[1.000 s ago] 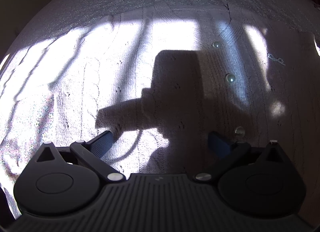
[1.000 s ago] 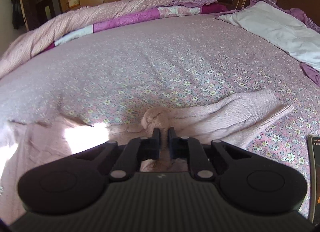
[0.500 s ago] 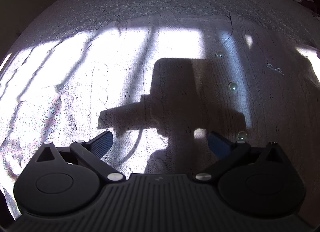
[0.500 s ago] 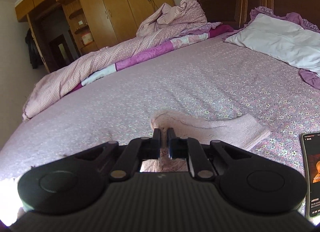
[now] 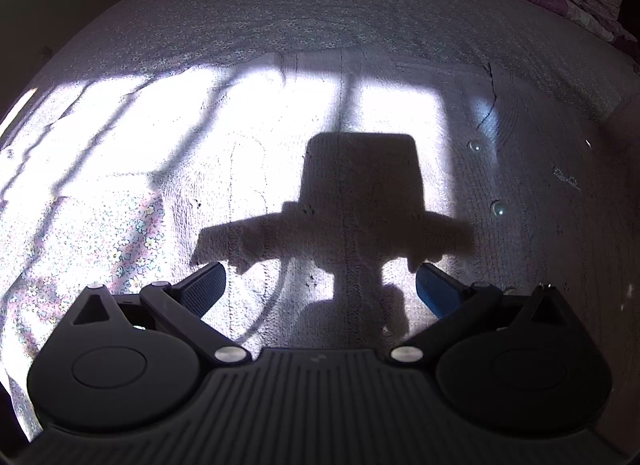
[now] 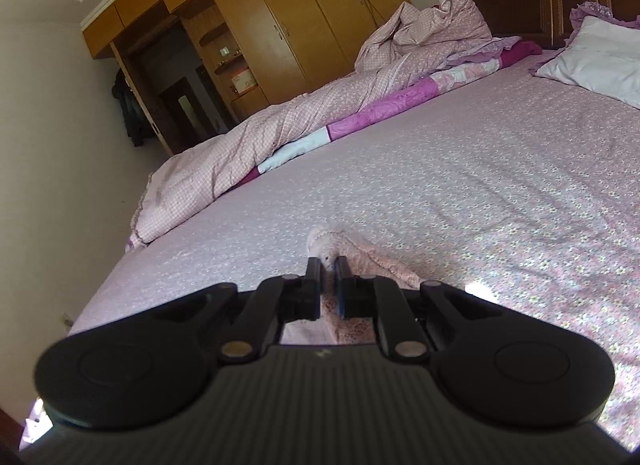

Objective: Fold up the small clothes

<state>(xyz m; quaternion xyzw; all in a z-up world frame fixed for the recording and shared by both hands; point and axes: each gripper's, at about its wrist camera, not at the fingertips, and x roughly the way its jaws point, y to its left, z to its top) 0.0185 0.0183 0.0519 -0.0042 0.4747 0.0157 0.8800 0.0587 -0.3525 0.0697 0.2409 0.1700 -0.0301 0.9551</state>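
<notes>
A small pale pink knitted cardigan point(image 5: 460, 169) with round buttons point(image 5: 497, 208) lies spread flat on the bed under my left gripper point(image 5: 320, 285), which hovers over it wide open and empty and casts its shadow on the knit. My right gripper point(image 6: 327, 265) is shut on a fold of the same pink knit, its sleeve point(image 6: 360, 261), and holds it lifted above the floral sheet. The rest of the sleeve trails down behind the fingers.
The bed has a lilac floral sheet point(image 6: 480, 169). A bunched pink checked quilt point(image 6: 320, 105) lies along the far edge, a white pillow point(image 6: 592, 61) at the right by the dark headboard. Wooden wardrobes point(image 6: 280, 21) stand beyond. Strong sunlight patches cover the cardigan.
My right gripper has lifted the sleeve and tilted up, so the view now shows more room than bed. My left gripper has drawn back a little above the cardigan and stays open.
</notes>
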